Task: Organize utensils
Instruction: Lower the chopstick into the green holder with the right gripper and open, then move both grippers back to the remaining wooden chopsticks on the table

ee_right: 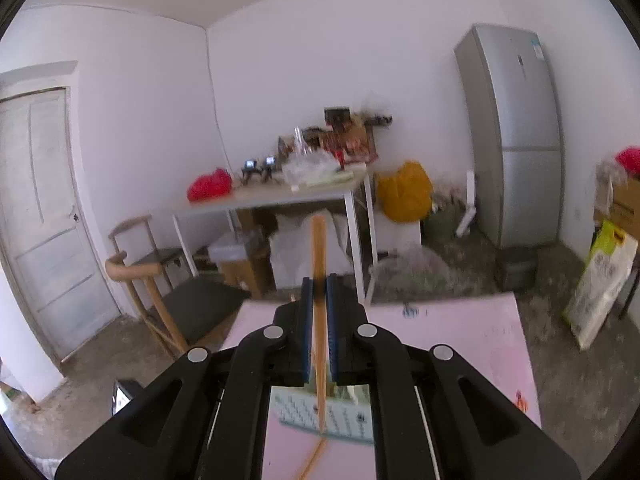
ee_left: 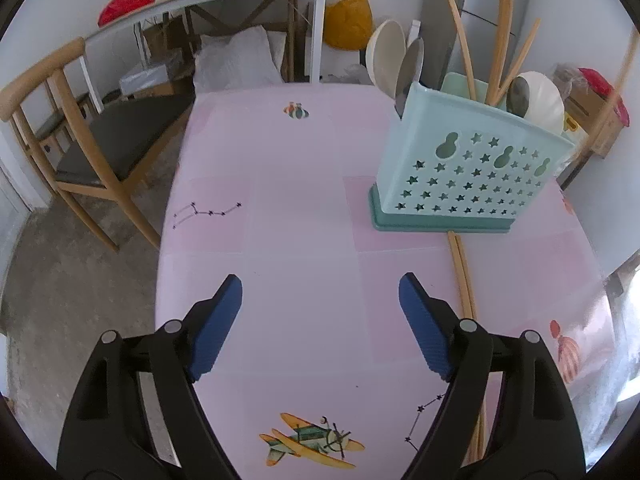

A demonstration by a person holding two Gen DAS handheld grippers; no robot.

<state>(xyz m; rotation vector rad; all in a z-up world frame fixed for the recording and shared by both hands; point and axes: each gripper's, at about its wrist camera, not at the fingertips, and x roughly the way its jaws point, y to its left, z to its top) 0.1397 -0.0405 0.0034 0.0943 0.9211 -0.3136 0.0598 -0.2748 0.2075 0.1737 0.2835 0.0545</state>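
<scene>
Left tongs (ee_left: 320, 292): spread wide over the pink table (ee_left: 300, 220), nothing between the blue pads (ee_left: 218, 328); they point down at bare cloth.
Right tongs (ee_right: 319, 284): pressed together on a wooden chopstick (ee_right: 319, 248), which sticks out past the fingertips and runs back between the pads toward the camera.
Utensil holder (ee_left: 468, 172): pale blue-green plastic with star-shaped holes, standing upright on the table toward its far right; in the right wrist view it shows blurred below the tongs.
In the holder: two white ladles (ee_left: 386, 54) and a metal spoon (ee_left: 410, 66) at its left end, several wooden chopsticks (ee_left: 502, 48) leaning out of the middle, another white ladle (ee_left: 540, 98) at its right end.
Loose chopsticks (ee_left: 462, 276): a pair lying flat on the table, just in front of the holder's base, running back under the right finger of the left tongs.
Surroundings: a wooden chair (ee_left: 80, 136) left of the table, a white side desk (ee_right: 288, 196) with clutter, a grey fridge (ee_right: 516, 136).
</scene>
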